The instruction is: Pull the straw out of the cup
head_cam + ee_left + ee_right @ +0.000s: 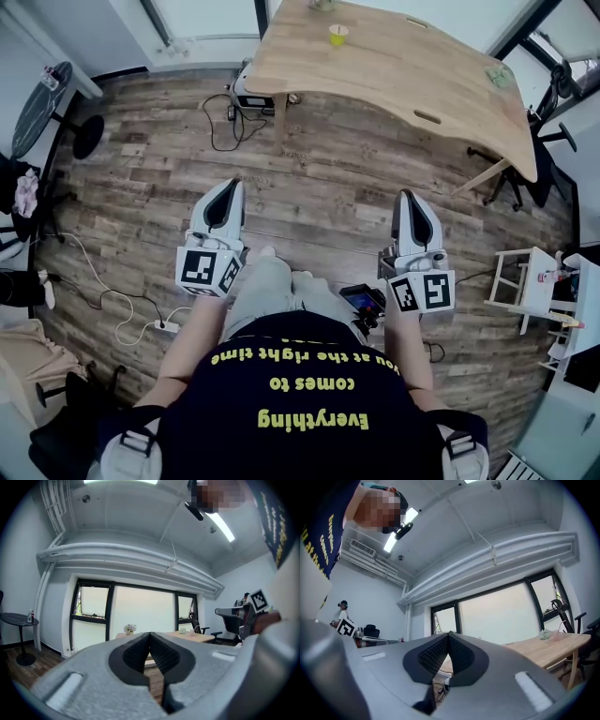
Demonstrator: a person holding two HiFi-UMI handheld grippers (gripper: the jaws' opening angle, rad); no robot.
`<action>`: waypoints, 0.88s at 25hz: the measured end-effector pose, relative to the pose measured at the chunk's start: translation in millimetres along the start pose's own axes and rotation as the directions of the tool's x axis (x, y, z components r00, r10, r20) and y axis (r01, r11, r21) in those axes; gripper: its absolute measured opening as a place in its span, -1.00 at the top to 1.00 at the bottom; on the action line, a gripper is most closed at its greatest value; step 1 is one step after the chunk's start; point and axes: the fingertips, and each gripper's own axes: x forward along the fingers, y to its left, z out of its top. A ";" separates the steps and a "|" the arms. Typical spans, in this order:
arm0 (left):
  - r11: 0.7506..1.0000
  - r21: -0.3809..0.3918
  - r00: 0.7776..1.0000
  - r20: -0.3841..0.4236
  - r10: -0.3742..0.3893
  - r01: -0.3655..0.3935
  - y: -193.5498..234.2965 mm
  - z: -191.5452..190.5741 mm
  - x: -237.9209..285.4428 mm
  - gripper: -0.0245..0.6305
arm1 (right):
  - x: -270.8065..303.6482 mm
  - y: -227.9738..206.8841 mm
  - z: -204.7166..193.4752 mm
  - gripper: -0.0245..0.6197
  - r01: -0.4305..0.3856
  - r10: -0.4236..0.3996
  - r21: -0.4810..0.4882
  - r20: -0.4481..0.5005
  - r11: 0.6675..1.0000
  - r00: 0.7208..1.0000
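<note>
A small yellow cup [338, 35] stood upright on the light wooden tabletop [403, 70], close to the far edge and toward the left end as the head view showed it. It stood by itself on bare wood, its open mouth facing up. It appeared so small in that view that the straw could not be made out in it.

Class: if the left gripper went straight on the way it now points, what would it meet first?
Nothing nearby; open air, then probably the wooden table ahead of the shut left gripper, though depth is unclear.
</note>
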 end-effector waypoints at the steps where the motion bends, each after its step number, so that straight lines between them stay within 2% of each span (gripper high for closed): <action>1: 1.000 0.000 1.000 -0.001 0.000 0.000 -0.1 -0.2 1.3 0.92 | 1.0 -0.9 0.2 0.91 -0.004 0.004 0.007 0.002 1.000 1.000; 12: 1.000 -0.014 1.000 -0.023 -0.006 0.006 7.2 -7.1 34.6 0.92 | 21.7 -28.1 -7.3 0.90 0.030 -0.030 0.075 0.003 0.997 1.000; 22: 0.999 -0.047 1.000 -0.014 -0.024 0.023 32.3 -11.6 108.0 0.92 | 70.4 -67.4 -13.5 0.90 0.079 -0.079 0.076 -0.008 0.994 0.997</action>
